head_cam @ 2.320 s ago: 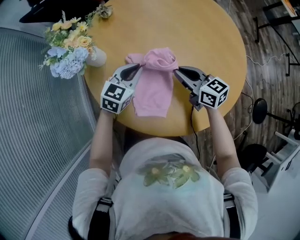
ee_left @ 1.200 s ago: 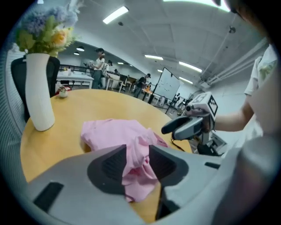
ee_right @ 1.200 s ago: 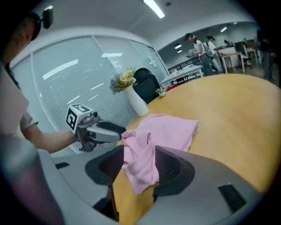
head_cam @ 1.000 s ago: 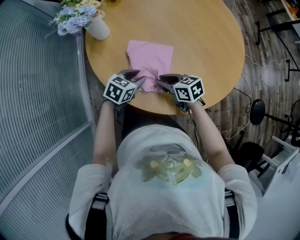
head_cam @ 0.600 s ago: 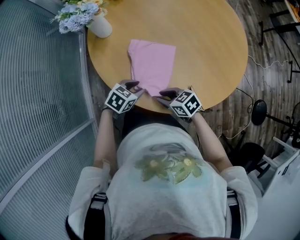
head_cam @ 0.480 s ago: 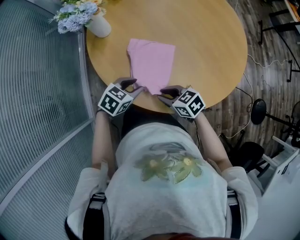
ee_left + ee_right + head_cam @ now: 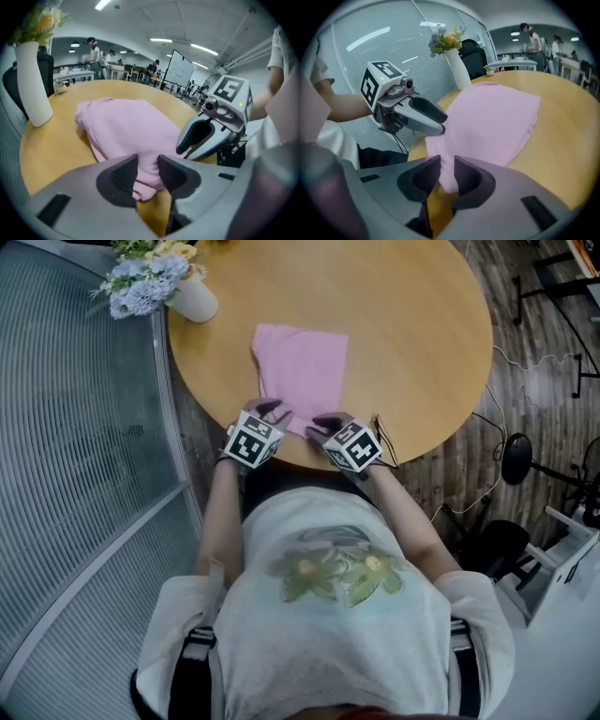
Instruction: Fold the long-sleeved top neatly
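The pink long-sleeved top (image 7: 302,369) lies folded into a flat rectangle on the round wooden table (image 7: 417,352). Both grippers sit at its near edge, close to the table's rim. My left gripper (image 7: 270,412) is shut on the near left corner; pink fabric (image 7: 140,140) is pinched between its pads (image 7: 121,174). My right gripper (image 7: 321,422) holds the near right corner, and its jaws have just been closing on the cloth (image 7: 492,122), which bunches between the pads (image 7: 465,177). Each gripper shows in the other's view, the right gripper (image 7: 187,147) and the left gripper (image 7: 437,126).
A white vase (image 7: 194,300) with flowers (image 7: 141,285) stands at the table's far left edge. A ribbed metal floor lies to the left, and stands and cables are on the wooden floor to the right. People and desks show far behind.
The lifted, bunched top now lies flat and folded. Both grippers came back to its near edge, sank and drew closer together; the right jaws narrowed on the cloth.
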